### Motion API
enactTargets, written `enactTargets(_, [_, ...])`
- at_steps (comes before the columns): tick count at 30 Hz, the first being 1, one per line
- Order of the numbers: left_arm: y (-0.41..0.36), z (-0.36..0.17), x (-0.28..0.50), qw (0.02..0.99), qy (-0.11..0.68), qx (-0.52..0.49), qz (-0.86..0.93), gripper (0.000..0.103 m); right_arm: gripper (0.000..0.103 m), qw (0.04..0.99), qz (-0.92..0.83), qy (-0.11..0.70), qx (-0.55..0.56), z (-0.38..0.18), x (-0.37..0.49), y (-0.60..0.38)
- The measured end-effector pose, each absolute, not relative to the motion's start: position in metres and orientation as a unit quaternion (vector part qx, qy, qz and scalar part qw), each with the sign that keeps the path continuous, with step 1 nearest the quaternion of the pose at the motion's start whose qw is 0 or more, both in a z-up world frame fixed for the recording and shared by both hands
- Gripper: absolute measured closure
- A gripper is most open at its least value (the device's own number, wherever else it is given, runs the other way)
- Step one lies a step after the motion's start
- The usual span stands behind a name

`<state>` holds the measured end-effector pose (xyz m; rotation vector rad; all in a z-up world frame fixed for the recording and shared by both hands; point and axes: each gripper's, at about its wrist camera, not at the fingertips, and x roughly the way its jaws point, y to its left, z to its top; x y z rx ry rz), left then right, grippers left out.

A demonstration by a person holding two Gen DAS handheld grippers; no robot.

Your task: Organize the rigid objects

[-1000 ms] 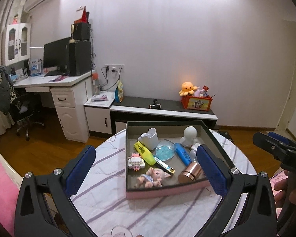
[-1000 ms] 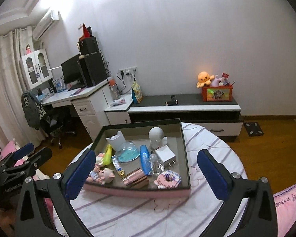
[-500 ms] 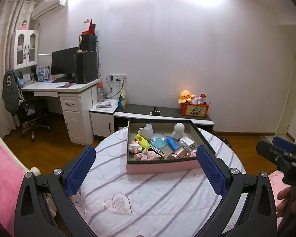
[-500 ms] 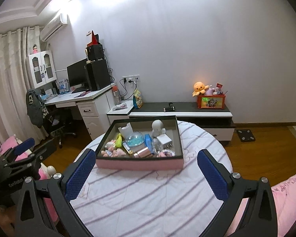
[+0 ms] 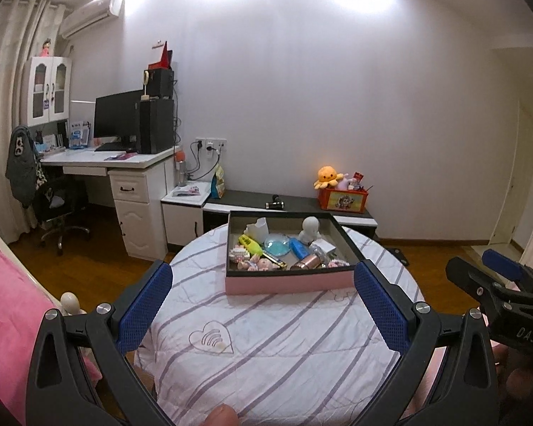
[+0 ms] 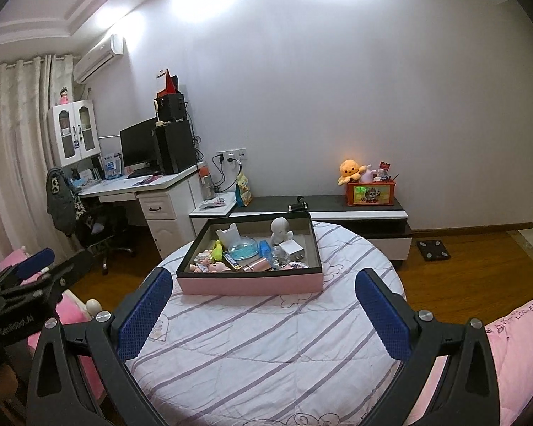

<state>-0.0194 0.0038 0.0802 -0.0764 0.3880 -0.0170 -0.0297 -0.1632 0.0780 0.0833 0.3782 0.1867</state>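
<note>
One pink tray (image 5: 287, 285) of small items on table (image 5: 266, 348); left gripper (image 5: 263, 305), right gripper (image 6: 263, 305) jaws wide apart, empty

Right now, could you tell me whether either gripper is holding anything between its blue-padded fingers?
No, the left gripper and right gripper both stand wide open and empty above the striped round table.

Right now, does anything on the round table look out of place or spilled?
Nothing stands out. The pink box sits flat on the striped cloth, with the small items jumbled inside its walls and none spilled outside. Both grippers, left and right, are open and empty.
</note>
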Motion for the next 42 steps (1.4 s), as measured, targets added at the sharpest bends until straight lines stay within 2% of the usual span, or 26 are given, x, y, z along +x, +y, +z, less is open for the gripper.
enactTargets(42, [0.003,0.086,-0.034,0.982,0.186,-0.014,0.018,0.0,0.0,0.98,0.081,0.177,0.029,0.08,-0.037,-0.162])
